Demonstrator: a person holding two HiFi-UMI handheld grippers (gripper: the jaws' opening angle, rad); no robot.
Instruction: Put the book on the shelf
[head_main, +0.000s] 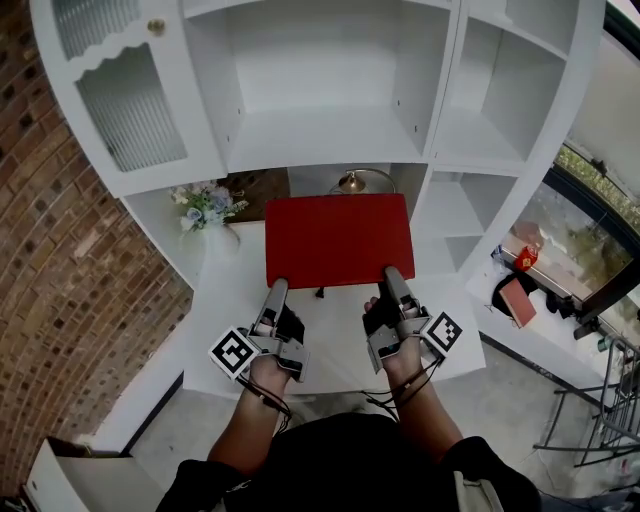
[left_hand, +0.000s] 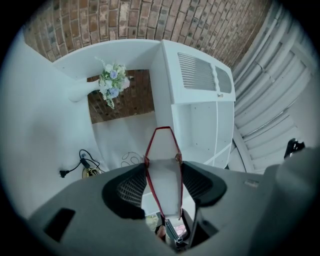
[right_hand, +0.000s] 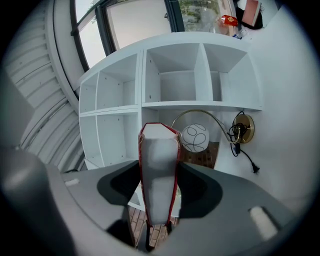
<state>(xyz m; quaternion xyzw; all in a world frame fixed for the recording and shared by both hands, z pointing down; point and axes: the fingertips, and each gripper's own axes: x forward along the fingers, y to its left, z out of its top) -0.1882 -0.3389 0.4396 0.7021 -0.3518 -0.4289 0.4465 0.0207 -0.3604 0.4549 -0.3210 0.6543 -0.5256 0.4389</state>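
The carrying step is on: the red book (head_main: 340, 238) is held flat in the air just in front of the white shelf (head_main: 320, 140), over the worktop (head_main: 230, 300) below the shelf, and it is not on the shelf yet. The left gripper (head_main: 277, 287) and the right gripper (head_main: 392, 272) each have their jaws clamped on the book's near edge, one by each corner. Next, I think both must lift it together, keep it level, and slide it into the shelf's big open space above the lamp (head_main: 352, 182).
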